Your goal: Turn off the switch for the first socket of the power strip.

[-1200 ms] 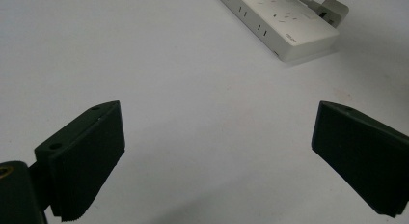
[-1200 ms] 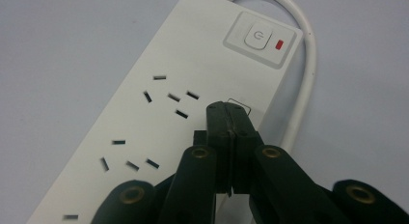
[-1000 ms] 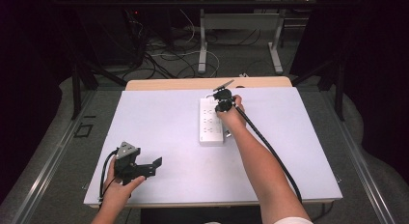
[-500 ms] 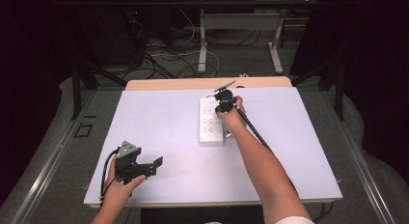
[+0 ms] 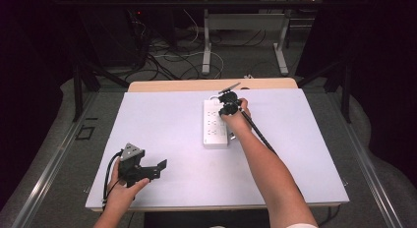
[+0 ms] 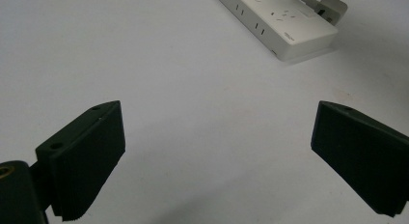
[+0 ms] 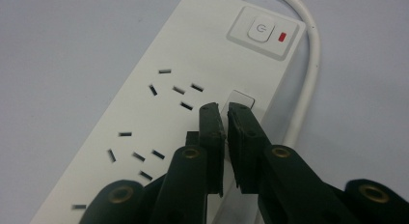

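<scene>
A white power strip point(image 5: 215, 124) lies in the middle of the table, its switch with a red light point(image 7: 263, 31) at the far end. My right gripper point(image 5: 227, 101) hovers over that far end, pointing down at the strip point(image 7: 144, 113). Its jaws point(image 7: 224, 108) stand shut with only a thin slit between them, just above a small white raised rectangle point(image 7: 243, 97) on the strip's face. My left gripper point(image 5: 158, 168) rests near the front left of the table, wide open point(image 6: 217, 118) and holding nothing. It faces the strip point(image 6: 284, 21) from a distance.
The strip's white cable point(image 7: 306, 84) loops along its right side. A white plug point(image 6: 334, 5) lies beside the strip. The white table top point(image 5: 162, 125) ends in a wooden strip point(image 5: 177, 84) at the back. Cables and table legs point(image 5: 206, 46) stand on the floor beyond.
</scene>
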The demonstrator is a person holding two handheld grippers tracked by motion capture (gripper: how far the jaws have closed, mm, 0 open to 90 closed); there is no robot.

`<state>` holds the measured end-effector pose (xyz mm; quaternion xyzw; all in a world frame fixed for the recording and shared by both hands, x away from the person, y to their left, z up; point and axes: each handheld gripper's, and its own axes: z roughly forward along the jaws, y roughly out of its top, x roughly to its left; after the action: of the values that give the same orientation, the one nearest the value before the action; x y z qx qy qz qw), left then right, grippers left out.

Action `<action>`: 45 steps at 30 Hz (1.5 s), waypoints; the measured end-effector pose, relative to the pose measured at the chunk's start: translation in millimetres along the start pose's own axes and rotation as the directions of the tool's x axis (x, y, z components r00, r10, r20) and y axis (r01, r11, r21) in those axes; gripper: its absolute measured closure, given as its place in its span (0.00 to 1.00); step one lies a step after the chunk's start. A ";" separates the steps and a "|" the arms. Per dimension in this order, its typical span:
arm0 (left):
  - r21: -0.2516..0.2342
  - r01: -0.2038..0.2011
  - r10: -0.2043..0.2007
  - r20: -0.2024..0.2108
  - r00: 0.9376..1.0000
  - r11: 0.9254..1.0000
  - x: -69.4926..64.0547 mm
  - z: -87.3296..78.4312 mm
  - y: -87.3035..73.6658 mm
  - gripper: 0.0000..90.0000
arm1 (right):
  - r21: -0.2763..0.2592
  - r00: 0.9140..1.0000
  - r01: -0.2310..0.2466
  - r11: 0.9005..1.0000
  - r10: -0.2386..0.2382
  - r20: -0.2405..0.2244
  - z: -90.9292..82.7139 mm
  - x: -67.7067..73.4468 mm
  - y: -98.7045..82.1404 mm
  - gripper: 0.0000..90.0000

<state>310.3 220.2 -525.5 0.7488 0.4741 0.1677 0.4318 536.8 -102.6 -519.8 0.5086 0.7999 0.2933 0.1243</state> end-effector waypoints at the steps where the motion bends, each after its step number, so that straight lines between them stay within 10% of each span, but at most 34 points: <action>1: -0.001 0.002 -0.002 -0.001 1.000 1.000 0.0 0.1 -0.2 0.05 | -0.011 1.000 -0.003 1.000 0.003 -0.007 0.2 -0.8 -1.0 0.94; 45: -0.008 -0.004 0.004 -0.001 1.000 1.000 -2.8 1.4 -1.0 0.06 | -0.007 0.999 0.023 1.000 -0.023 -0.036 -32.8 -26.9 -29.5 0.70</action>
<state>309.3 217.3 -526.7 0.7479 0.4722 0.1706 0.4343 510.8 -146.9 -514.0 0.4937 0.8069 0.3034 0.1149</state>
